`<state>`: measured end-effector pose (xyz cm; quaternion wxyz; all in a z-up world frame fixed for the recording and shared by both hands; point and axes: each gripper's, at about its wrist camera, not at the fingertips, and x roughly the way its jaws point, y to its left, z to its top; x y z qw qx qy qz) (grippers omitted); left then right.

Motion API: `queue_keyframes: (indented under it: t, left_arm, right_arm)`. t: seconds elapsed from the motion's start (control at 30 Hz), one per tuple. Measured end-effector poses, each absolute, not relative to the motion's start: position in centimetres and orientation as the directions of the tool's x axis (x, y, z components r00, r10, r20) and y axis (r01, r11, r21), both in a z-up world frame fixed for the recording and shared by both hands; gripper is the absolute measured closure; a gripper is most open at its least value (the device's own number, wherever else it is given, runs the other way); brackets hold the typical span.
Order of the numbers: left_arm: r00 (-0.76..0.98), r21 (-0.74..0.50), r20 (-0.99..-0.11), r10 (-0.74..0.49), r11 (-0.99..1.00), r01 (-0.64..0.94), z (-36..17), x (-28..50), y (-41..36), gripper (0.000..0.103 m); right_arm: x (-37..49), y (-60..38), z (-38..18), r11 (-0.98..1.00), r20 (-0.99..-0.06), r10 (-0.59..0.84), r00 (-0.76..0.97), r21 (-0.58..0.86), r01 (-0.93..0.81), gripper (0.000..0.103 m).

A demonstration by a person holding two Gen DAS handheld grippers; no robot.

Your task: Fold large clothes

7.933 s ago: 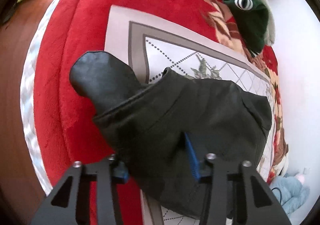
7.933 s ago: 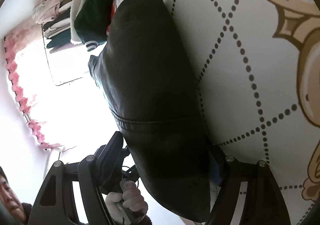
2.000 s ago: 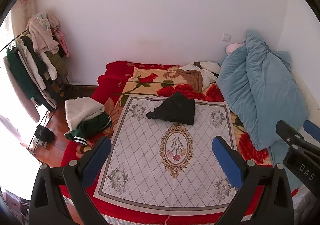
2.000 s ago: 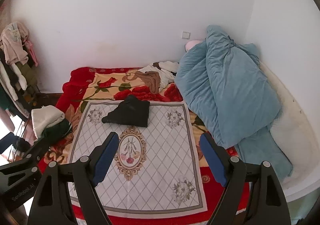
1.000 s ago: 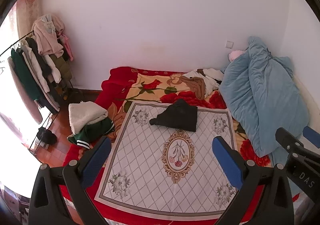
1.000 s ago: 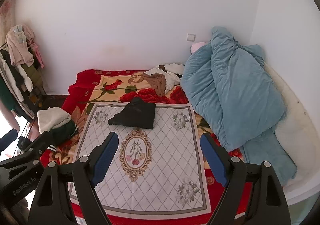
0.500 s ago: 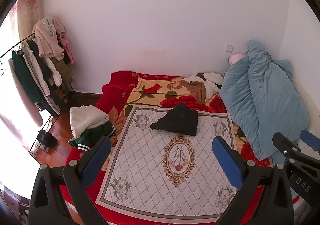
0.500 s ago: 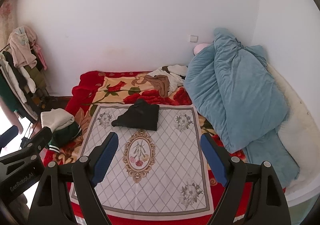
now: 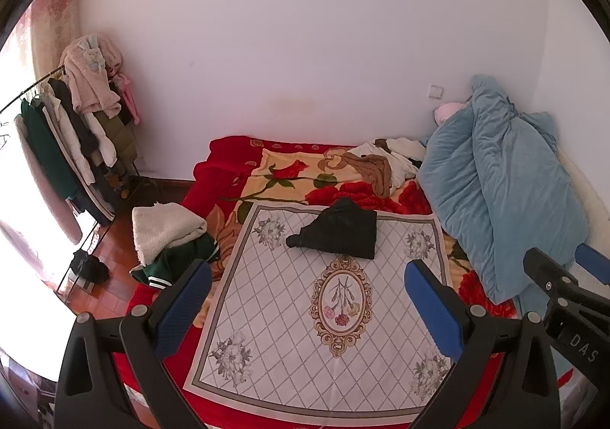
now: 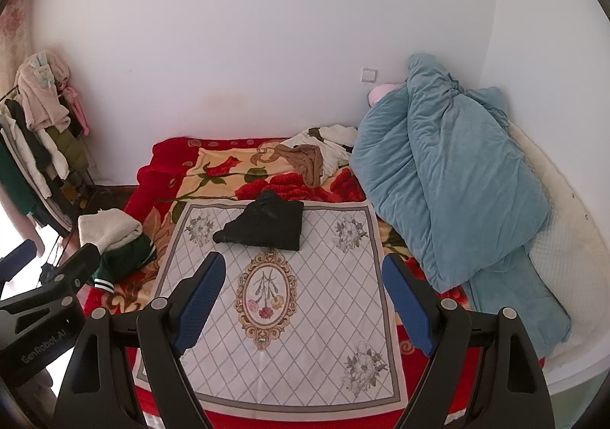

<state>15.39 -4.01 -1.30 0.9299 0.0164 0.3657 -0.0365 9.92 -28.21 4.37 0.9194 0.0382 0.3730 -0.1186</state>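
1. Both grippers hang high above the bed, looking down at it from well back.
2. The left gripper [image 9: 308, 278] has its blue pads spread wide with nothing between them.
3. The right gripper [image 10: 304, 272] is released too, jaws wide and empty.
4. The black garment [image 9: 337, 234] lies folded in a compact bundle at the far end of the white patterned mat [image 9: 289, 345], well apart from both grippers.
5. The mat sits on a red floral blanket [image 9: 289, 173].
6. A blue duvet [image 10: 450, 177] is heaped to the right.
7. Folded clothes [image 9: 167, 234] are stacked at the blanket's left edge, near a clothes rack [image 9: 68, 147].
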Motion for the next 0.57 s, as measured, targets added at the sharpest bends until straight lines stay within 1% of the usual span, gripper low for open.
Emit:
queue_keyframes:
  t: [0.57]
  left_arm:
    - [0.742,0.016,-0.668,-0.057,0.996,0.090,-1.17,15.01,-3.81,0.000]
  right_arm:
    - [9.89,-27.73,4.59,0.969,-0.692,-0.189,0.697,-0.016,0.246,0.017]
